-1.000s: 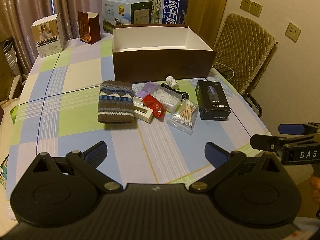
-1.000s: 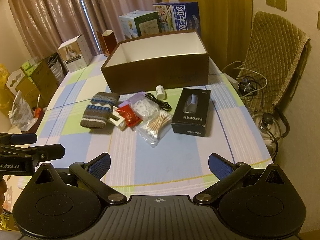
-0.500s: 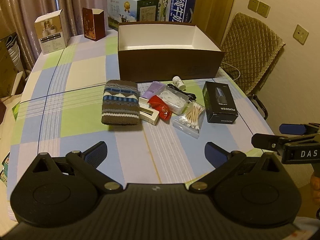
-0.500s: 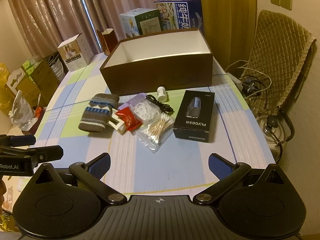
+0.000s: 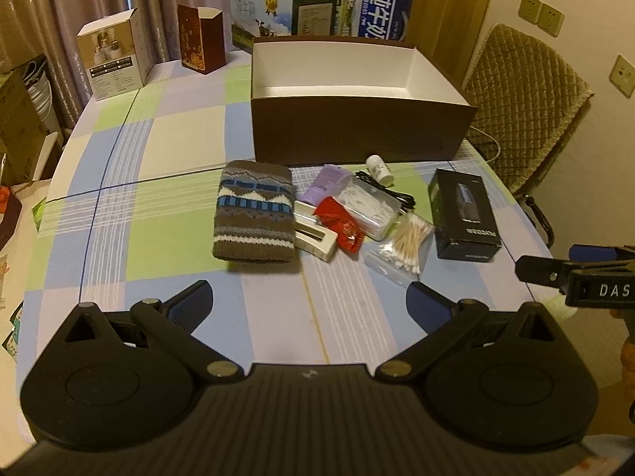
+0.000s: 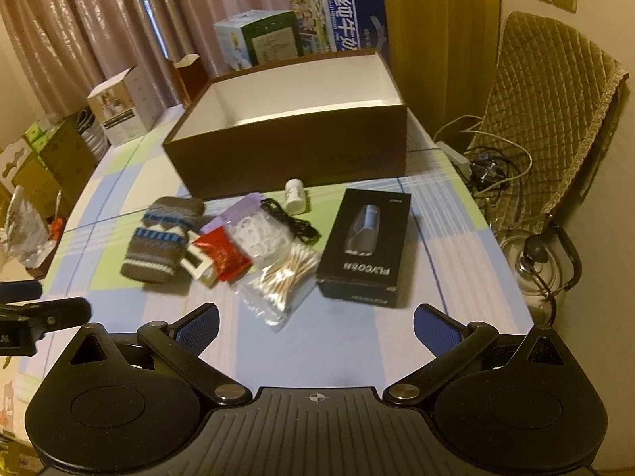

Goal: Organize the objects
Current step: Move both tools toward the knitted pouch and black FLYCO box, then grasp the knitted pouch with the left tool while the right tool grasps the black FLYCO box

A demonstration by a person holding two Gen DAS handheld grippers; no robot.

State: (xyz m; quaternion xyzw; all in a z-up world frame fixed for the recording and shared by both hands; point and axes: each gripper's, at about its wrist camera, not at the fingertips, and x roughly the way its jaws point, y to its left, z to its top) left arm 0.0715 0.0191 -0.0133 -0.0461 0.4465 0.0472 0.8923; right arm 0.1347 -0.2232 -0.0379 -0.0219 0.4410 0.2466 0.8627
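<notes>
Left wrist view
Left gripper (image 5: 307,301): hovering over the near counter (image 5: 166,182), jaws apart, holding nothing.
Brown box (image 5: 357,135): sitting open and apparently empty; taken here as the landmark.
Knit pouch (image 5: 254,214): lying in front of the brown box, toward its left corner. Likely soft and light; pinching across its short width looks safest.
Cotton swab bag (image 5: 401,248): lying nearer than the pouch, right of it. Thin slippery film; probably needing a grip on the bulging middle.
Black carton (image 5: 462,214): resting in front of the box's right corner. Stiff; long sides offering flat faces.
Hidden: red packet (image 5: 341,224) is covering part of the white holder (image 5: 313,234); clear case (image 5: 369,206) contents unreadable.

Right wrist view
Right gripper (image 6: 315,323): hovering just short of the black carton (image 6: 365,246), jaws apart, empty.
White bottle (image 6: 295,194): lying just in front of the brown box (image 6: 293,158); round, likely rolling.
Black cable (image 6: 291,222): limp, partly tucked against the clear case.
Cut off: left gripper showing only as a tip at the frame edge.
</notes>
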